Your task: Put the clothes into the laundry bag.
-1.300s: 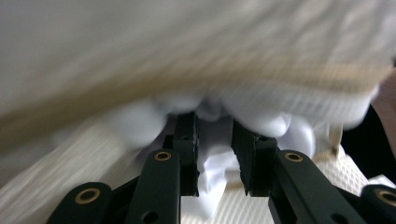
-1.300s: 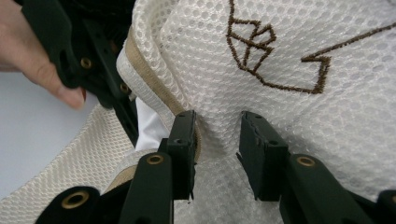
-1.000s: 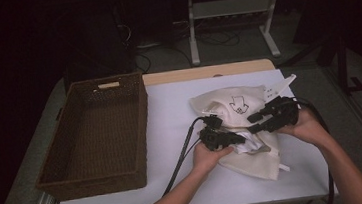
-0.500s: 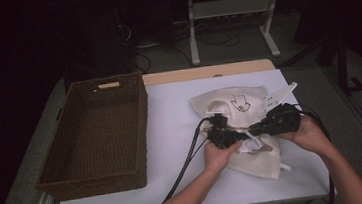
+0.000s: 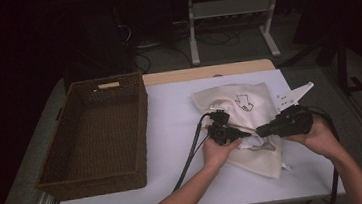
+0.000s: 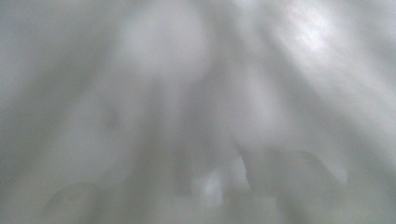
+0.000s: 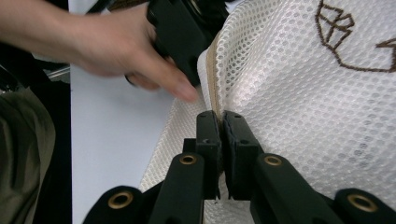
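A white mesh bag [image 5: 241, 98] with brown embroidery lies on the white table [image 5: 169, 108]. My right gripper [image 5: 262, 131] comes in from the right. In the right gripper view the right gripper [image 7: 221, 116] is shut on the bag's [image 7: 303, 93] tan zipper edge [image 7: 213, 79], its jaws having just been closing. My left gripper [image 5: 241, 134] meets it tip to tip at the bag's opening, and its black body [image 7: 175, 37] sits in a hand just beyond. The left gripper's jaws have just been opening. Blurred white fabric [image 6: 196, 102] covers its camera and hides them.
A dark brown wicker basket [image 5: 96, 130] stands on the left side of the table. Black cables [image 5: 189, 156] trail from both grippers toward the table's front edge. A white metal stand [image 5: 230, 12] stands on the floor beyond the table.
The left gripper has shifted a little to the right, so the two grippers' tips now meet at the bag's opening. The bag's lower part has bunched up between them.
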Demonstrator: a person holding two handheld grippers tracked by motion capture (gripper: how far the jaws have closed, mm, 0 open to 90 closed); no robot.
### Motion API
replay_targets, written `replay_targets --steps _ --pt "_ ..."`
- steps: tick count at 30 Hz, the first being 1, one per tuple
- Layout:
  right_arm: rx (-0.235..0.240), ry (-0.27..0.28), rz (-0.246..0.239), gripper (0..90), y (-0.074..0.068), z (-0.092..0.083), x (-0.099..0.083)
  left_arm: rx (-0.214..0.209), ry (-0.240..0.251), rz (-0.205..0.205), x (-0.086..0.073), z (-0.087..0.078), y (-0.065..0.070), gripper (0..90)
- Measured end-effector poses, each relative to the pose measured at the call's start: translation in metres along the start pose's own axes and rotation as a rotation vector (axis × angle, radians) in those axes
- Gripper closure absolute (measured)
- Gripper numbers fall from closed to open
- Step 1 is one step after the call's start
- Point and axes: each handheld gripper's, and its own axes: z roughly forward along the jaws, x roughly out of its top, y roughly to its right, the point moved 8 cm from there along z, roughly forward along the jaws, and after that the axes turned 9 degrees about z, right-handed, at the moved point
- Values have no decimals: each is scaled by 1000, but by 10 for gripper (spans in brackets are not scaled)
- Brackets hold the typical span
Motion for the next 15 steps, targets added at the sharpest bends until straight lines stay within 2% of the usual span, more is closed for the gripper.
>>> replay_targets --steps 1,3,4,7,10,15 --pt "-4 -9 -1 847 1 3 -1 0 -16 7 -4 -4 -2 649" --pt "-12 -28 -5 845 1 7 -3 29 -62 33 -12 -14 -8 636" --pt "-14 -32 -4 844 1 9 -3 36 -69 44 -14 -17 -10 635" --pt "-22 -42 -9 844 1 12 -2 67 -111 49 -24 -30 -15 612" --pt "-32 -50 -15 842 2 15 -2 90 -136 38 -32 -40 -19 613" --pt "-37 -50 -17 840 3 19 -2 122 -143 -1 -44 -60 -26 605"
